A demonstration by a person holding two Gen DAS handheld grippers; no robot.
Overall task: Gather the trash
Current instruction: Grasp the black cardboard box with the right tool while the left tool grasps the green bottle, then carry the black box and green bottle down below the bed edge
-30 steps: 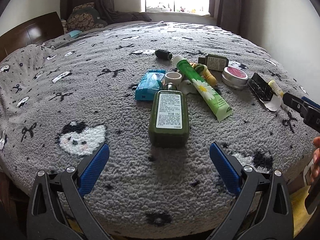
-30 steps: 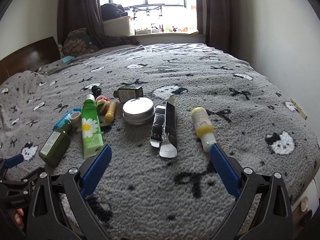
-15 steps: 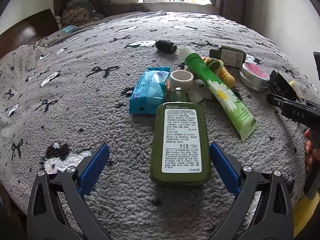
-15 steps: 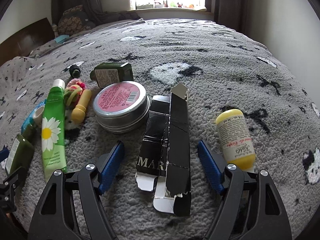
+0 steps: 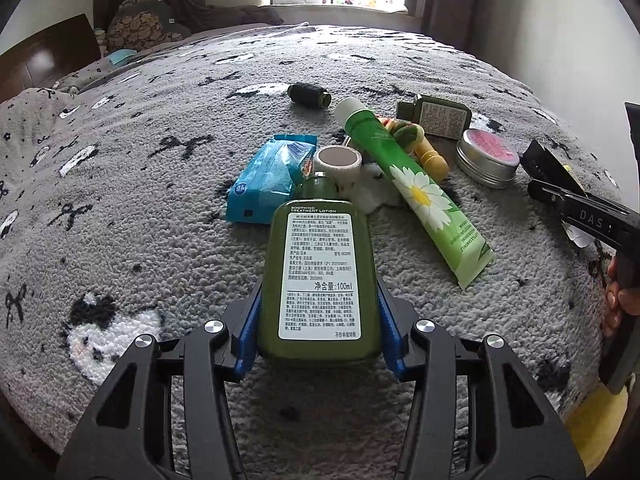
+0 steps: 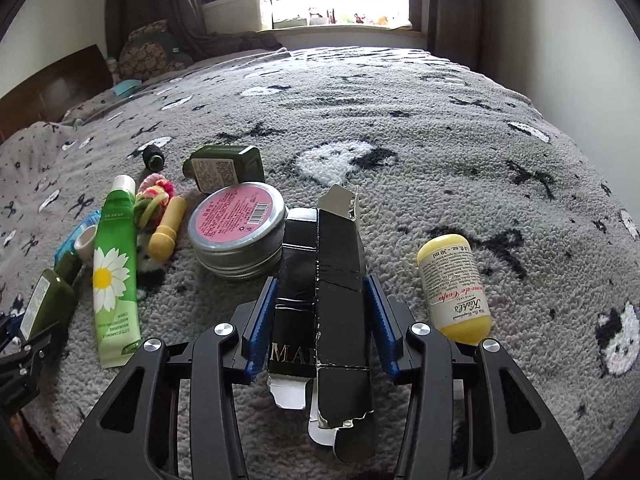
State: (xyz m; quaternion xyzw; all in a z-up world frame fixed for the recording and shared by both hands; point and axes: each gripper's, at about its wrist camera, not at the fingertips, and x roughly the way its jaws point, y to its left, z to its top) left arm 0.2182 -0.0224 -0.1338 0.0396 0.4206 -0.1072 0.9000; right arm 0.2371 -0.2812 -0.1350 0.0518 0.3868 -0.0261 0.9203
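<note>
Bedding comes first: a grey fleece blanket [image 5: 168, 208] with black bows and white patches covers the whole bed, and everything lies on it. Next in size, the left gripper [image 5: 318, 332] has its blue pads closing against both sides of a flat dark-green plastic lotion bottle [image 5: 320, 276] with a white label, lying label-up with its cap pointing away. The right gripper [image 6: 318, 316] is closing likewise, pads at the two edges of a flattened, torn black cardboard carton [image 6: 326, 300] lying lengthwise between them. Beside the bottle lies a light-green daisy-printed tube [image 5: 420, 196], near a blue tissue packet [image 5: 268, 180]. Just left of the carton, touching it, sits a round silver tin with a pink label [image 6: 238, 228]. A small yellow-capped bottle [image 6: 454, 286] lies just right of the right gripper. A small yellow stick [image 6: 166, 228] lies between tube and tin.
</note>
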